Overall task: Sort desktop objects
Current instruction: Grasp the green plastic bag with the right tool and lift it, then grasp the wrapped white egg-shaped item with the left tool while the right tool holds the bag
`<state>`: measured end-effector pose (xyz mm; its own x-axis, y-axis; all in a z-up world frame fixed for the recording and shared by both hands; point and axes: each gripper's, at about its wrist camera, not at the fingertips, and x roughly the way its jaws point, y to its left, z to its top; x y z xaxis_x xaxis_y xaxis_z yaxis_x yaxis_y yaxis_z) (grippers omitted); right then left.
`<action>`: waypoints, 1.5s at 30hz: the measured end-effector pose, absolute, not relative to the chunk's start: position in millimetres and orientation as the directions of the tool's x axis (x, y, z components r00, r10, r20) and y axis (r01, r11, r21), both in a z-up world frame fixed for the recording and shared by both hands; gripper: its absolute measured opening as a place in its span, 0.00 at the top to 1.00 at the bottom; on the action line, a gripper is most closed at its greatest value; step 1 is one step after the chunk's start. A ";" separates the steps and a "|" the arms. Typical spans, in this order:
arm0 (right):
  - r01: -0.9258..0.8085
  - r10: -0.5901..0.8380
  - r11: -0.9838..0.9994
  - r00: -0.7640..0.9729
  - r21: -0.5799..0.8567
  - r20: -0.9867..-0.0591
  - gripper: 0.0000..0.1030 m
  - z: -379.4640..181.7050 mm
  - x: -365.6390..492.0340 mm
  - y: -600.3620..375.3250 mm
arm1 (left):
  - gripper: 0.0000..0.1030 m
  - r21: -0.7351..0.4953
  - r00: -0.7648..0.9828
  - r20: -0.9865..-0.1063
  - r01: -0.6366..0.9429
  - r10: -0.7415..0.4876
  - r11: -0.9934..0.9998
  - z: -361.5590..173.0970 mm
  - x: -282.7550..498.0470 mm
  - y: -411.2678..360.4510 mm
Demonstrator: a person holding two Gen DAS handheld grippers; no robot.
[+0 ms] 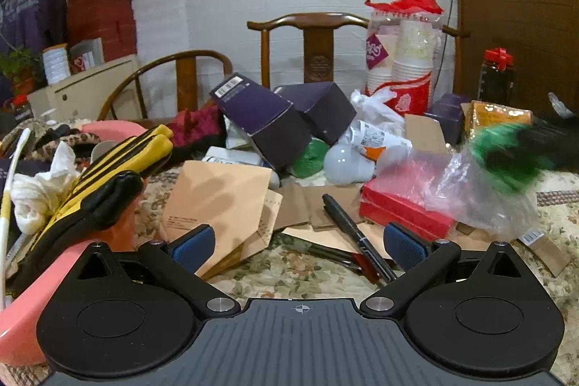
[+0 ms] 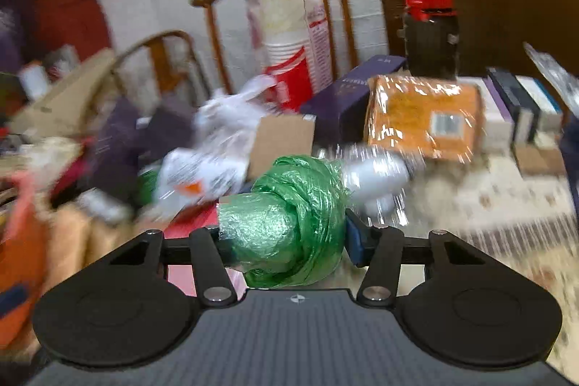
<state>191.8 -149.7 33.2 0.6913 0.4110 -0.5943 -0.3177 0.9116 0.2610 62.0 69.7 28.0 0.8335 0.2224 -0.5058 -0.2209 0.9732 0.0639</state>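
Observation:
My right gripper (image 2: 286,237) is shut on a roll of green plastic bags (image 2: 289,227) and holds it above the cluttered table; the view is motion-blurred. The same green roll and the right gripper show as a blur at the right of the left wrist view (image 1: 506,154). My left gripper (image 1: 298,246) is open and empty, low over the table, in front of a black marker (image 1: 356,234) lying on cardboard. A tan envelope (image 1: 220,201) lies just ahead of its left finger.
A pink basin (image 1: 21,313) at the left holds yellow-black gloves (image 1: 108,183) and tissue. Purple boxes (image 1: 264,122), a light bulb (image 1: 347,161), a red box (image 1: 405,208), a clear bag (image 1: 481,201), stacked paper cups (image 1: 405,60) and an orange packet (image 2: 423,114) crowd the table. Wooden chairs stand behind.

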 end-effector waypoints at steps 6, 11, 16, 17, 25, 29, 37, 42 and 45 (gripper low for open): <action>-0.328 0.407 0.913 0.674 0.244 -0.617 0.43 11.1 106.7 -216.4 | 0.00 0.059 0.834 -0.518 -0.185 0.189 0.981 21.0 64.3 58.6; -0.262 0.362 0.932 0.702 0.250 -0.614 0.43 -13.7 97.7 -246.4 | 0.00 0.044 0.842 -0.517 -0.154 0.154 0.987 19.6 67.0 35.3; -0.260 0.382 0.924 0.688 0.282 -0.617 0.43 -13.5 107.9 -249.0 | 0.00 0.101 0.841 -0.514 -0.137 0.170 0.985 38.2 85.8 -2.8; -0.262 0.390 0.920 0.685 0.292 -0.616 0.43 -13.1 107.4 -251.2 | 0.00 0.126 0.846 -0.501 -0.139 0.184 0.982 44.0 91.9 -10.4; -0.271 0.421 0.906 0.668 0.326 -0.614 0.42 -16.2 107.5 -261.2 | 0.00 0.239 0.812 -0.576 0.059 0.093 0.969 65.9 203.0 -77.2; -0.270 0.433 0.899 0.659 0.344 -0.615 0.42 -17.4 110.3 -262.6 | 0.05 0.296 0.752 -0.658 0.207 0.042 0.933 42.9 249.5 -95.9; -0.253 0.466 0.879 0.637 0.404 -0.615 0.39 -19.2 116.2 -268.1 | 0.08 0.341 0.736 -0.677 0.296 0.014 0.892 18.6 284.7 -114.1; -0.252 0.456 0.885 0.642 0.392 -0.616 0.38 -19.7 115.6 -264.4 | 0.08 0.318 0.699 -0.712 0.394 -0.057 0.862 7.2 288.5 -131.1; -0.254 0.457 0.884 0.644 0.392 -0.614 0.38 -20.0 115.2 -264.5 | 0.13 0.343 0.702 -0.712 0.390 -0.034 0.855 -1.9 292.1 -133.9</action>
